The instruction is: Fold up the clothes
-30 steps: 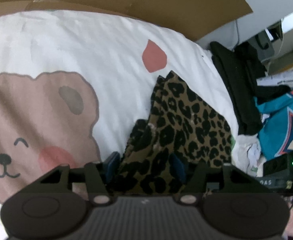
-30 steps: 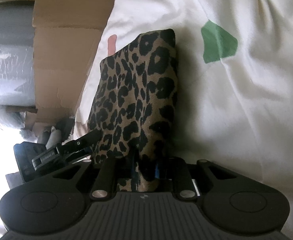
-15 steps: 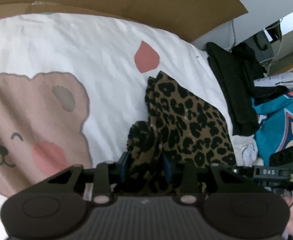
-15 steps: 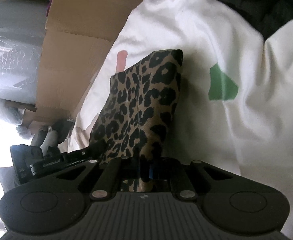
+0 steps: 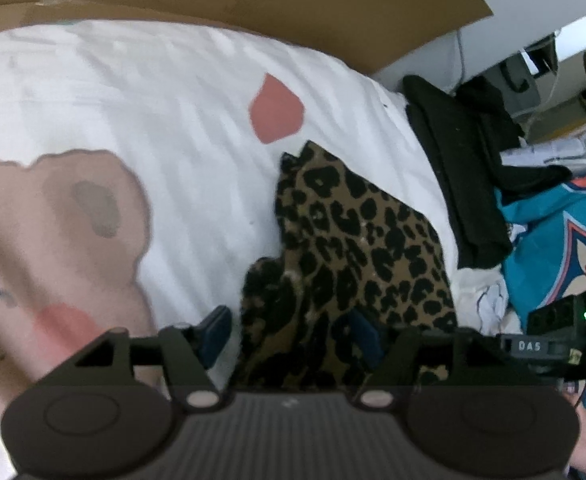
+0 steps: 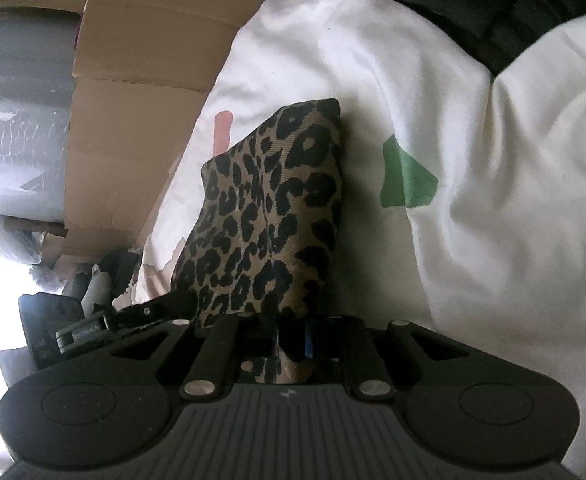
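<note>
Leopard-print fabric, a brown and black garment (image 5: pixel 357 248), lies already doubled into a compact layered wedge on the white bedsheet printed with a bear face and coloured drops (image 5: pixel 141 92), so we judge the folding of this piece well along. Whether another fold is due or it only needs setting down flat, we cannot settle from these views. In the left wrist view it runs from the lower middle of the frame up toward the pink drop at centre. Our left gripper (image 5: pixel 293 334) has its jaws spread wide, the bunched near end of the cloth sitting loosely between the two blue pads (image 5: pixel 215 330) without being squeezed. In the right wrist view the garment (image 6: pixel 269 216) rises from the bottom centre of the frame, and our right gripper (image 6: pixel 291 344) has its jaws drawn close, pinching the near edge, so this side carries the cloth. Other clothes remain at the right of the left wrist view: a dark black garment (image 5: pixel 461 184) and a teal patterned fabric (image 5: pixel 553 248), piled just off the sheet, so we judge that more folding is probably left.
</note>
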`<state>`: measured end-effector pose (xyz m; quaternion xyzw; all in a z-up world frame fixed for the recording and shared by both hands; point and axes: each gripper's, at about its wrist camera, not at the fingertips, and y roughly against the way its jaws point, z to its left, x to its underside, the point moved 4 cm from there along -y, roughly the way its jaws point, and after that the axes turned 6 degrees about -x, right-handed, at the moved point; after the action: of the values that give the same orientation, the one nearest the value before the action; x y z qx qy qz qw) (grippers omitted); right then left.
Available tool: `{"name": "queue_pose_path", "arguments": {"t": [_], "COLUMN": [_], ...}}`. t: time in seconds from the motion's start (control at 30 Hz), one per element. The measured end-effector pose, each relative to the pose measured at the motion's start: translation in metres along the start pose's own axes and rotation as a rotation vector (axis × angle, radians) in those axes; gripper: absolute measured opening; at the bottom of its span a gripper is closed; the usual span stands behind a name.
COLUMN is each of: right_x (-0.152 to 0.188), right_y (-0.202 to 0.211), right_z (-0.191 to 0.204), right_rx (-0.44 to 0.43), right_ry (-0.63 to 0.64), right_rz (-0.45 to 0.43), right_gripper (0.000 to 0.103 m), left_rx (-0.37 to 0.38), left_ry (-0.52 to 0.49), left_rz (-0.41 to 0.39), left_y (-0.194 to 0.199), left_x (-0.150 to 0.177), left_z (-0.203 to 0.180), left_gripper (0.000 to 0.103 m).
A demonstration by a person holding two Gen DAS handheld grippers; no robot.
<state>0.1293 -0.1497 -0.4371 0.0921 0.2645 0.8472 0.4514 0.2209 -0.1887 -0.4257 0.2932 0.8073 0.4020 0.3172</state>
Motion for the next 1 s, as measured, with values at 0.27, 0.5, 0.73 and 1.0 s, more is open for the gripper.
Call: {"name": "queue_pose_path", "arguments": {"t": [0.27, 0.5, 0.73, 1.0], "right_x": [0.005, 0.01, 0.009, 0.005], "right_y": [0.001, -0.012, -0.015, -0.007], "right_z": [-0.012, -0.019, -0.011, 0.013], "right_rx": [-0.053, -0.056, -0.035, 0.003], "right_ry": [-0.079, -0.126, -0.101, -0.01], "right_rz": [-0.017, -0.045, -0.027, -0.047], "right_gripper": [0.035, 0.036, 0.01, 0.007], "left_rx": [0.053, 0.05, 0.026, 0.004], "left_ry": [-0.033, -0.1, -0.13, -0.134], "left_rz": [0.033, 0.067, 0.043, -0.015], "left_y": [-0.016, -0.02, -0.013, 0.006], "left_x": [-0.005, -0.007, -0.008, -0.007], "left_z": [-0.009, -0.017, -0.023, -0.035], "left_gripper": [0.081, 0.057, 0.035, 0.029]}}
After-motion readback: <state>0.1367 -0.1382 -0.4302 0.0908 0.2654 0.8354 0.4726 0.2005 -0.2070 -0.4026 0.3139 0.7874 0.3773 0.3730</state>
